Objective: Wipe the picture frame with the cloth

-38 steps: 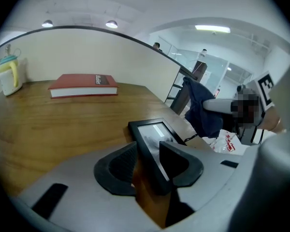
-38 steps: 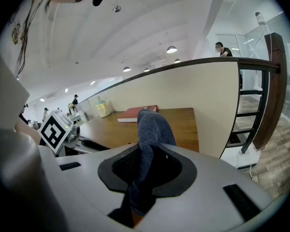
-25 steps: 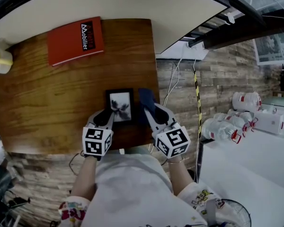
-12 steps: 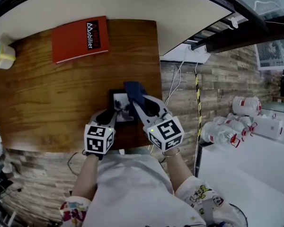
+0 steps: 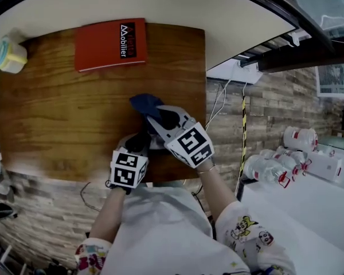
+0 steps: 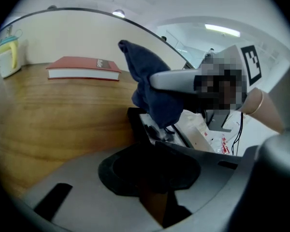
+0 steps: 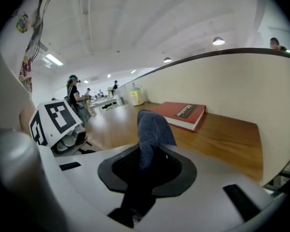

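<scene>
A black picture frame (image 6: 144, 125) with a pale photo lies near the front right of the wooden table (image 5: 57, 113). My left gripper (image 6: 154, 153) is shut on its near edge; in the head view this gripper (image 5: 142, 143) sits just behind its marker cube. My right gripper (image 7: 145, 163) is shut on a dark blue cloth (image 7: 152, 129). The cloth (image 6: 152, 88) hangs from the right gripper's fingers (image 6: 176, 80) and drapes down onto the photo. From above, the right gripper (image 5: 155, 114) and cloth (image 5: 144, 103) cover almost all of the frame.
A red book (image 5: 110, 43) lies flat at the table's far side, and a yellow-green container (image 5: 8, 56) stands at the far left corner. The table's right edge runs close beside the frame, with cables and water bottles (image 5: 269, 156) beyond it.
The right gripper has swung the cloth from the frame's right side leftward and away across it, so the photo is now covered. The left gripper has kept still on the frame.
</scene>
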The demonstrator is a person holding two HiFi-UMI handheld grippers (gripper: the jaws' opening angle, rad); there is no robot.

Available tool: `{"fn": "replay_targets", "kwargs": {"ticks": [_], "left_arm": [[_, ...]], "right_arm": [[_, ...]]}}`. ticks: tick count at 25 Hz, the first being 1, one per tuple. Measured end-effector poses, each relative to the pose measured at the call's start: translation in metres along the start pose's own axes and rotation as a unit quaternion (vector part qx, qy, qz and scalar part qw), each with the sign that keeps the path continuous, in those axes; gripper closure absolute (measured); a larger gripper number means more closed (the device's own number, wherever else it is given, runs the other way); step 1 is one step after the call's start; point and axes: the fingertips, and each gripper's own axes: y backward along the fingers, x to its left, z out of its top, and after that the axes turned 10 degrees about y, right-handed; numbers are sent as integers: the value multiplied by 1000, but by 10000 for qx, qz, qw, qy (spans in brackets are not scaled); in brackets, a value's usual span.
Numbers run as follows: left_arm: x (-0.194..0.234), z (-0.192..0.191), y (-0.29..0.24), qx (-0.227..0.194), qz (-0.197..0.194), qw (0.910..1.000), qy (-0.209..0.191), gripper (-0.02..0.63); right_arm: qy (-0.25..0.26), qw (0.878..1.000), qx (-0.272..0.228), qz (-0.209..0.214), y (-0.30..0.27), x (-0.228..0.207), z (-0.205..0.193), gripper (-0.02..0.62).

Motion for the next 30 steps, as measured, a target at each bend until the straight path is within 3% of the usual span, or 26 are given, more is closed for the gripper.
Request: {"fn": "replay_targets", "kwargs": {"ticks": [6,14,22,30], "left_arm": [[2,-1,-1,90,-52,9999,84,515],[3,-2,-2,104,-40,9999,71,515],[3,-2,-1,92,-14,9999,68,515],[4,-1,-1,75,30,9999,140,517]], "right_arm": [[862,9925,426,752,-27,16,-13,535],[1872,9701,911,1249,-43,29,-34,536],[1946,9665,1021,1324,-38,27,-39,537],[1749,9728,1148,996,-14,7,-52,537]]}}
